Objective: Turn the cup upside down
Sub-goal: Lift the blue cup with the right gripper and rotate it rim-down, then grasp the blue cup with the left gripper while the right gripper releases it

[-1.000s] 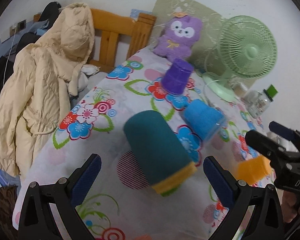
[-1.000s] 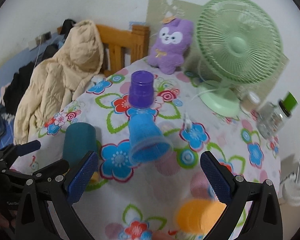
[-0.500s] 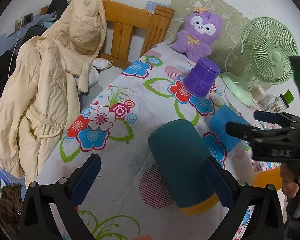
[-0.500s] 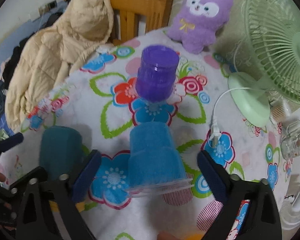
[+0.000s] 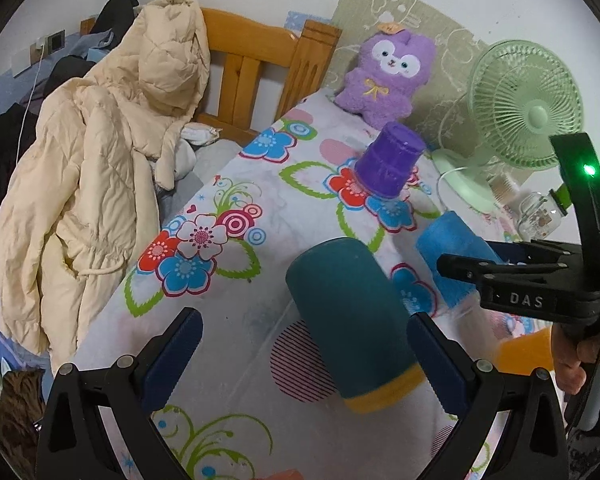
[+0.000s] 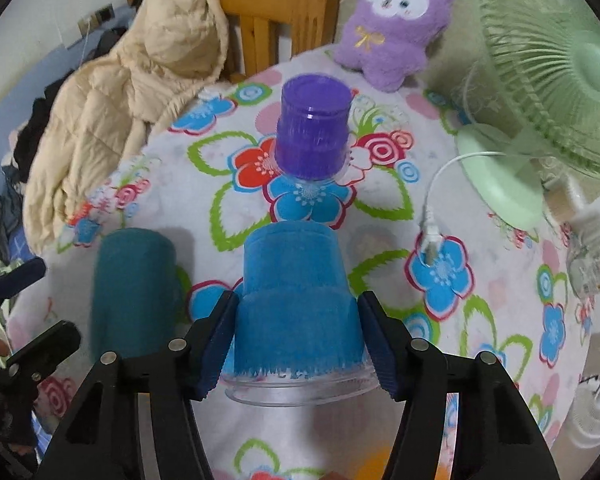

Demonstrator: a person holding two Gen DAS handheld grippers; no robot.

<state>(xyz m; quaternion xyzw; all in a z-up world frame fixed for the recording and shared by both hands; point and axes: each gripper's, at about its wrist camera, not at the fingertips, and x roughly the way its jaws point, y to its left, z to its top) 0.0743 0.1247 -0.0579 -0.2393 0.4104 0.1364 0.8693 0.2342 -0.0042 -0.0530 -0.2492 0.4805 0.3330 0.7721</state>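
A blue fuzzy cup [image 6: 296, 304] with a clear rim lies on its side on the flowered tablecloth, and my right gripper [image 6: 298, 344] is shut on its sides near the rim. The blue cup also shows in the left wrist view [image 5: 452, 264], partly behind the right gripper [image 5: 500, 272]. A teal cup with a yellow rim [image 5: 348, 320] lies on its side between the open fingers of my left gripper [image 5: 300, 356], which does not touch it. The teal cup shows in the right wrist view [image 6: 136, 292] too. A purple cup [image 6: 312, 132] stands upside down further back.
A green fan [image 5: 524, 112] and its white cable [image 6: 440, 184] stand at the back right, by a glass jar [image 5: 540, 216]. A purple plush toy [image 5: 384, 80] sits at the back. An orange cup [image 5: 524, 348] is at the right. A chair holding a cream jacket [image 5: 92, 184] stands left of the table.
My right gripper moved forward around the blue cup and closed on it. My left gripper drew back a little; the teal cup has not moved.
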